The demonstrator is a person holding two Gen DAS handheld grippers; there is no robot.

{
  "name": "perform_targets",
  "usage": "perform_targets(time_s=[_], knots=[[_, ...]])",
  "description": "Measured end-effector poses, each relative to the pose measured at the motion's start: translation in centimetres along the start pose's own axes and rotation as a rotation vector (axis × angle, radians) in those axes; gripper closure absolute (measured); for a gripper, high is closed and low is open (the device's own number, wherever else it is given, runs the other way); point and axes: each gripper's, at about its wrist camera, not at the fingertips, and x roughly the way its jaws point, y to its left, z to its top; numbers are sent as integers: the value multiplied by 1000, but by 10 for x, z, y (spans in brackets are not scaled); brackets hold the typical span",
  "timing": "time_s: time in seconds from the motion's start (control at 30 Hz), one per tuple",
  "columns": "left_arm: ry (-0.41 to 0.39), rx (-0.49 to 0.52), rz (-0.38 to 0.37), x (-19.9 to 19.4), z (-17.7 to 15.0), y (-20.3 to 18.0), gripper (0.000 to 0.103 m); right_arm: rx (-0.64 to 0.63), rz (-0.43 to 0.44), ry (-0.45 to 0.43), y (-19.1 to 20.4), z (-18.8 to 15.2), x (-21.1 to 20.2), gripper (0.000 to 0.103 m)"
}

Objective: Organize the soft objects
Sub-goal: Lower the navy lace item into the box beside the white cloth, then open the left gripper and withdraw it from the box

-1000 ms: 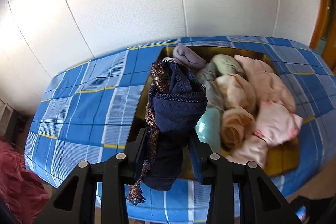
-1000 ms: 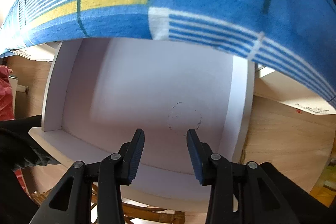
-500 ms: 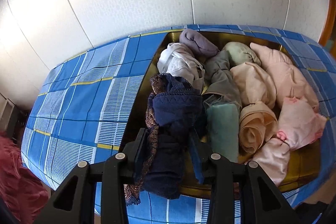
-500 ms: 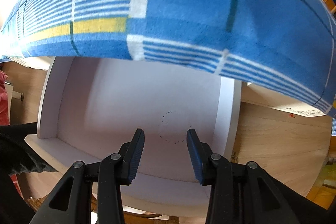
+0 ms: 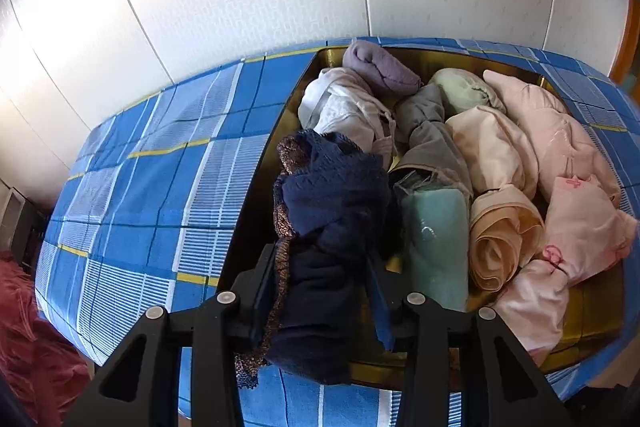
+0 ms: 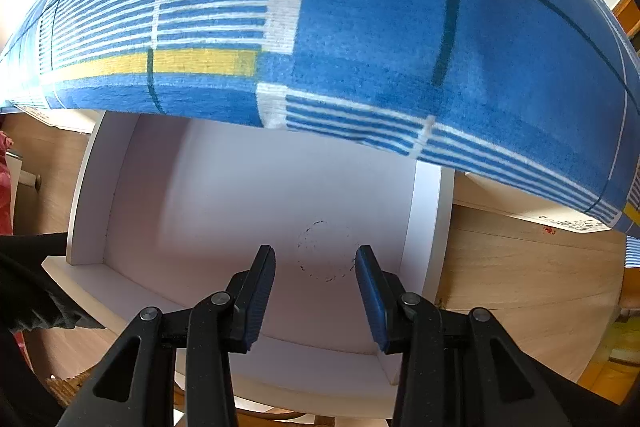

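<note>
Honestly, left gripper (image 5: pixel 320 291) jaws are opening around the navy bundle (image 5: pixel 324 227) over the gold tray's (image 5: pixel 592 323) near-left corner, its tail seemingly overhanging the rim, so it may slump onto the blue blanket (image 5: pixel 160 195); right gripper (image 6: pixel 316 291) gapes empty.

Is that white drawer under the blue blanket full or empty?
Empty, as far as it shows. The white drawer has a bare floor with only a faint ring mark; its back part is hidden by the blanket.
</note>
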Motion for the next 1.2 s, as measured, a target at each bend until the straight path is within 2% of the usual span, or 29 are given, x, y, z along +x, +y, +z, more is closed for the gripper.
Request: perform_targets(time_s=[0.2, 0.33, 0.47, 0.6, 0.93, 1.0, 1.07, 1.17, 1.2], knots=[[29, -13, -12, 13, -8, 6, 57, -4, -1, -1, 0, 1, -3, 61], [8, -15, -34, 15, -14, 7, 45, -4, 3, -1, 0, 2, -4, 61], [-17, 21, -33, 9, -20, -2, 21, -5, 8, -1, 4, 3, -10, 61], [-64, 2, -8, -4, -28, -2, 15, -2, 19, 3, 6, 3, -12, 61], [-166, -167, -28, -35, -42, 42, 15, -11, 27, 3, 11, 3, -15, 61], [-178, -175, -12, -38, -45, 47, 24, -13, 25, 2, 12, 3, -17, 61], [-164, -165, -18, -34, -44, 47, 42, -14, 27, 3, 13, 3, -16, 61], [-133, -141, -37, -26, -41, 42, 53, -19, 26, 2, 13, 2, -15, 61], [-131, -117, -36, -24, -39, 37, 53, -20, 27, 3, 13, 2, -15, 61]])
